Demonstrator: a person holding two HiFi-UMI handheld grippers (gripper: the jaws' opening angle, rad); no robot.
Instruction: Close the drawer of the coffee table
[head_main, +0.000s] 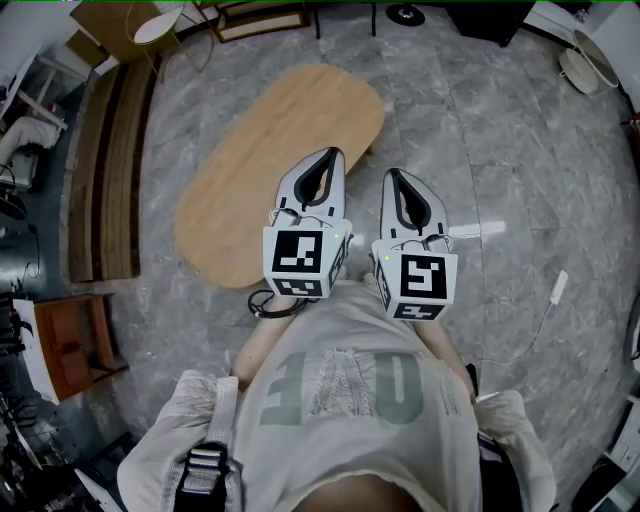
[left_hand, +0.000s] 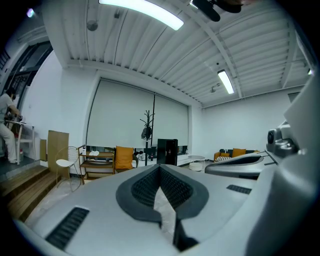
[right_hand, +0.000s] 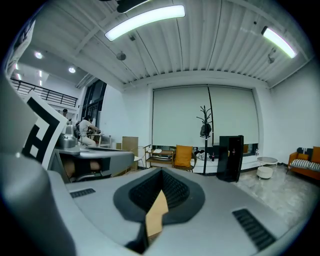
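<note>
Holding both claws clenched and empty, I have the left claw and right claw side by side before my chest, tips nearly level. The left tips hang over the near edge of the table; the right ones sit just beside it, above the floor. The drawer shows in no view, so I judge it is hidden under the oval top. I should drop low, find its front, and push squarely with closed tips so it slides in without jamming.

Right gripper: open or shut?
Shut. In its own view the right gripper shows jaws meeting at the tips, nothing gripped.
</note>
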